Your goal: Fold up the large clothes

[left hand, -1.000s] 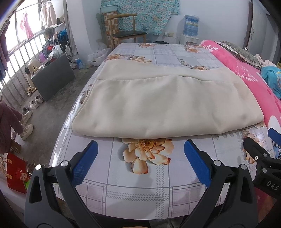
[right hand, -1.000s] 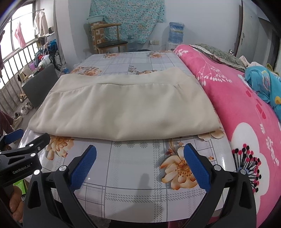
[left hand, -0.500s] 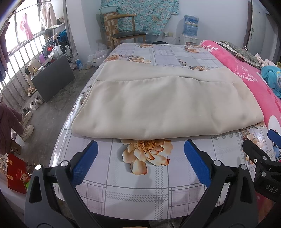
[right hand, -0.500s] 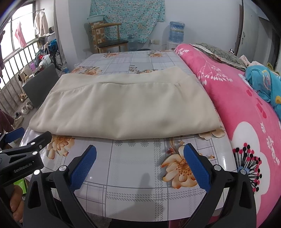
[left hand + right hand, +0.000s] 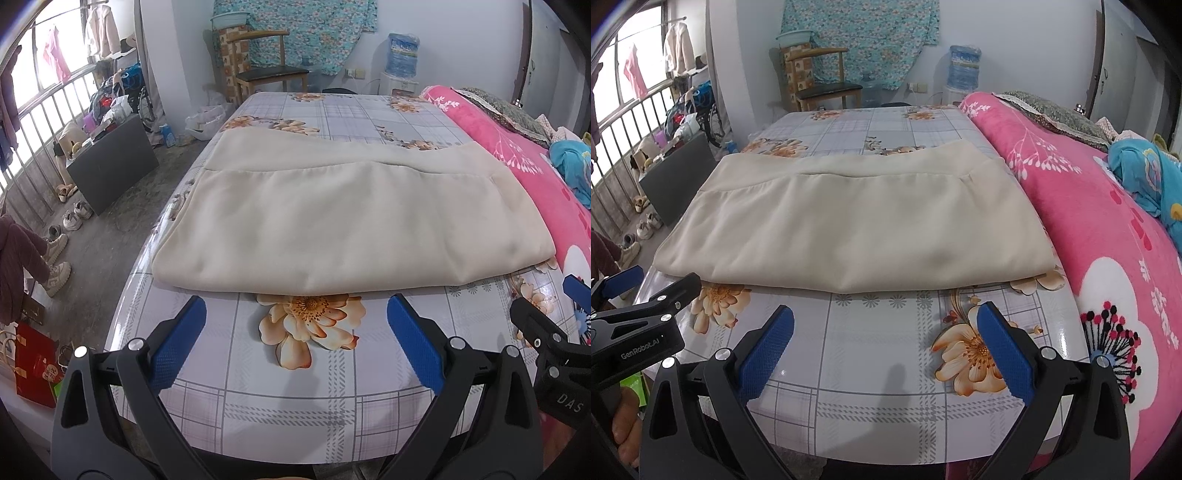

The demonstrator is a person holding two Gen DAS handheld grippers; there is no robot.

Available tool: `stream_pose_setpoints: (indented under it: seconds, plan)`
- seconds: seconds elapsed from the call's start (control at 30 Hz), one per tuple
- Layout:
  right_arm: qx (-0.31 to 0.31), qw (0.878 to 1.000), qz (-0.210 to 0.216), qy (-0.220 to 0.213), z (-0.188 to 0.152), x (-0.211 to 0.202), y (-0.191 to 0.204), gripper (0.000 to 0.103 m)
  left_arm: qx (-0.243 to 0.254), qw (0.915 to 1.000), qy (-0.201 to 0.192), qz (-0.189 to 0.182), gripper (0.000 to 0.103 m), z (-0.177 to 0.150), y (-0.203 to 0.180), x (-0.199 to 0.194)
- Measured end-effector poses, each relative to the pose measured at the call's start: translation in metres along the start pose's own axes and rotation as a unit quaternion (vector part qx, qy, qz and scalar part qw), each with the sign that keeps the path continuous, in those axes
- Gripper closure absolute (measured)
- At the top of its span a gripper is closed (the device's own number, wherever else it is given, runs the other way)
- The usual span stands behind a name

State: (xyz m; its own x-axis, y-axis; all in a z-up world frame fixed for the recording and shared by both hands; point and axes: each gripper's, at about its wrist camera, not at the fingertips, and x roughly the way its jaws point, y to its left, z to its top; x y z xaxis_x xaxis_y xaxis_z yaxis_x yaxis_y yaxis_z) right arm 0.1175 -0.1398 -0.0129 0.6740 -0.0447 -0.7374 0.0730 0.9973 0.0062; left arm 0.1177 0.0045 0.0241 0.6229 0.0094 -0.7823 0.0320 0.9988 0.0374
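Left wrist view: the left gripper (image 5: pixel 295 332) hovers over the near edge of the counter (image 5: pixel 295 402), its jaws spread wide and empty, blue pads framing an orange printed flower. The folded beige garment (image 5: pixel 347 225) lies flat on the flowered cloth just beyond the pads, not touching them; its rounded fold faces the camera and a narrower layer shows along its far edge. The right gripper (image 5: pixel 554 332) enters at the right margin. A pink blanket (image 5: pixel 517 155) borders the counter's right side. Right wrist view: the right gripper (image 5: pixel 886 332) likewise hangs with jaws wide apart, gripping nothing, short of the garment's near fold. The left gripper appears at the left margin, a hand (image 5: pixel 626 428) below it.
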Motion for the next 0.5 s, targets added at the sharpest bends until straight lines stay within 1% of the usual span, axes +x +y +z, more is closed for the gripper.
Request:
stream_pose_setpoints:
  seconds: [0.5]
  plan:
    - [-0.001, 1.000, 0.000, -0.001, -0.0002, -0.0004, 0.0008, 0.006, 0.000, 1.0000, 0.000, 0.001, 0.008, 0.0013, -0.0009, -0.0009]
